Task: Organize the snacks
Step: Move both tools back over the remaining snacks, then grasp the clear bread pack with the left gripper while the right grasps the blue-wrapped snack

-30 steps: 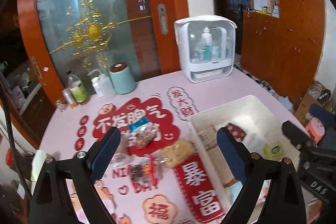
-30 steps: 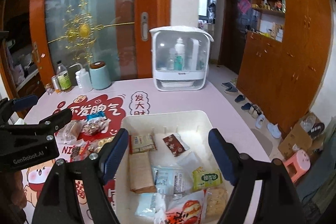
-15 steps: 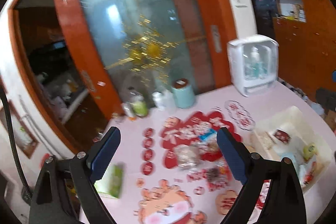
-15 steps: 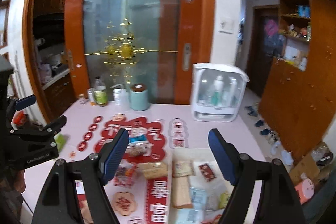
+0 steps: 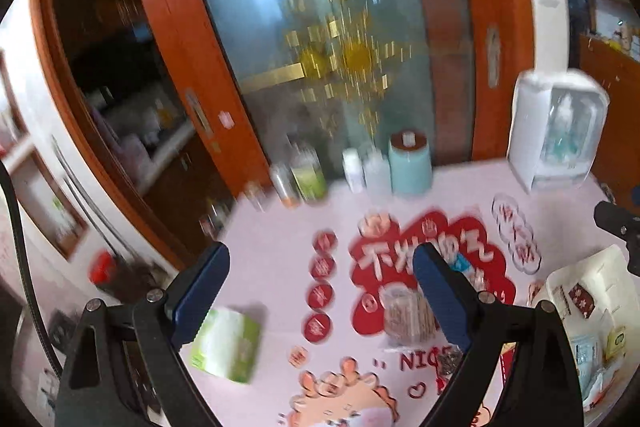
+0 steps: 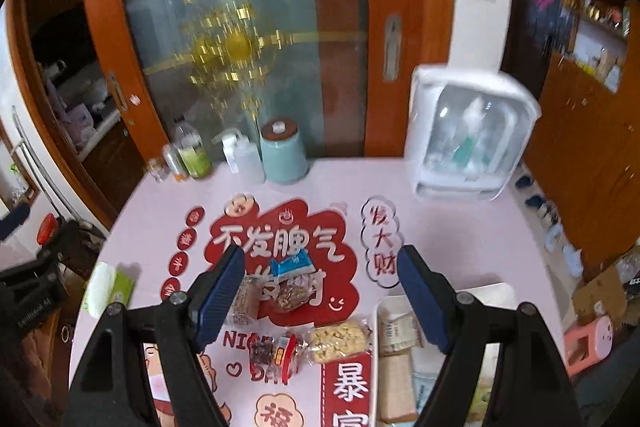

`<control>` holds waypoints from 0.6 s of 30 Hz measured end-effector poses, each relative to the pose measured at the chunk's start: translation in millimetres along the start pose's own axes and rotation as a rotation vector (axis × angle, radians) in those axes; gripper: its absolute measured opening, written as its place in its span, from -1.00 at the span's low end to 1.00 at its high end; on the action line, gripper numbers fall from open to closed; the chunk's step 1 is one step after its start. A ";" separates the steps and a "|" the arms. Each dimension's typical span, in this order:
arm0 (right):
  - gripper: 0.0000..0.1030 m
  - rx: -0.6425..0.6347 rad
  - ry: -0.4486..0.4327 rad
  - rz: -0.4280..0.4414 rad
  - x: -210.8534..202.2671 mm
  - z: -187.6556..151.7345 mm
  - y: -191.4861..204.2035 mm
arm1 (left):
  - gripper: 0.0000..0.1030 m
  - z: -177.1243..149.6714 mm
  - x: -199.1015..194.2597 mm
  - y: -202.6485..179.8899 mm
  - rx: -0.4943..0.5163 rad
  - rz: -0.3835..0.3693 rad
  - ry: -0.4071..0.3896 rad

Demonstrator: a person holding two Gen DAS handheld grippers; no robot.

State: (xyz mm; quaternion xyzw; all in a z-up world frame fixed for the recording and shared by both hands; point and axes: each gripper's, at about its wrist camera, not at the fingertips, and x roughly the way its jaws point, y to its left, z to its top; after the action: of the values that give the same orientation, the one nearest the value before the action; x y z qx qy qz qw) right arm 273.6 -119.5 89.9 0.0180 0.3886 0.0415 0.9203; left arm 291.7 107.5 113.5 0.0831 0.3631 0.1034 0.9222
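Pink tabletop [image 6: 460, 227], printed with red stickers and Chinese lettering, fills the lower half of both wrist views. The left view is blurred.

Right gripper [image 6: 320, 287]: blue-padded jaws spread wide, nothing between the pads, hanging above the table. Below the gap lies a clear snack bag with a blue top [image 6: 292, 283] on the big red sticker. At 7 o'clock from it, a pale wrapped biscuit pack [image 6: 240, 303], partly hidden by the left finger. At 6 o'clock, a dark snack pack with red trim [image 6: 272, 351], and just beside that, toward 3 o'clock, a yellow puffed-snack bag [image 6: 340, 341].

White bin [image 6: 376, 327] at 4 o'clock of the right view, its rim just beside the yellow bag; several flat packets lie inside, details hard to read.

Left gripper [image 5: 320, 291]: jaws likewise spread, empty. A green and white packet [image 5: 224, 343] lies near the table's edge at 7 o'clock of that view, well apart from the other snacks. The bin shows at 4 o'clock there.

Back edge of the table: a teal canister [image 6: 284, 151], bottles, and a white cabinet with a clear front [image 6: 468, 135].
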 end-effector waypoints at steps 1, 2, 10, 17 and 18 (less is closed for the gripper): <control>0.53 0.001 0.033 0.003 21.5 1.6 -0.3 | 0.79 -3.2 16.7 -3.5 -0.002 -0.007 0.033; 0.53 0.002 0.068 0.009 44.3 3.2 -0.1 | 0.79 -7.9 40.0 -9.3 -0.004 -0.018 0.082; 0.53 0.030 0.316 0.060 209.1 -8.5 -1.0 | 0.79 -75.3 196.0 -83.1 0.007 -0.083 0.387; 0.53 0.050 0.452 0.163 293.2 -36.5 9.0 | 0.79 -113.4 259.7 -125.4 0.038 -0.115 0.493; 0.53 0.049 0.463 0.176 298.7 -39.3 11.9 | 0.79 -118.7 266.4 -126.7 0.025 -0.134 0.508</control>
State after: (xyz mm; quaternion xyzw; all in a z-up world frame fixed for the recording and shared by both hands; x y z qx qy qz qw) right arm 452.1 -80.6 -149.9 0.0643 0.5871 0.1152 0.7987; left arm 417.1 61.5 -175.1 0.0417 0.5888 0.0553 0.8053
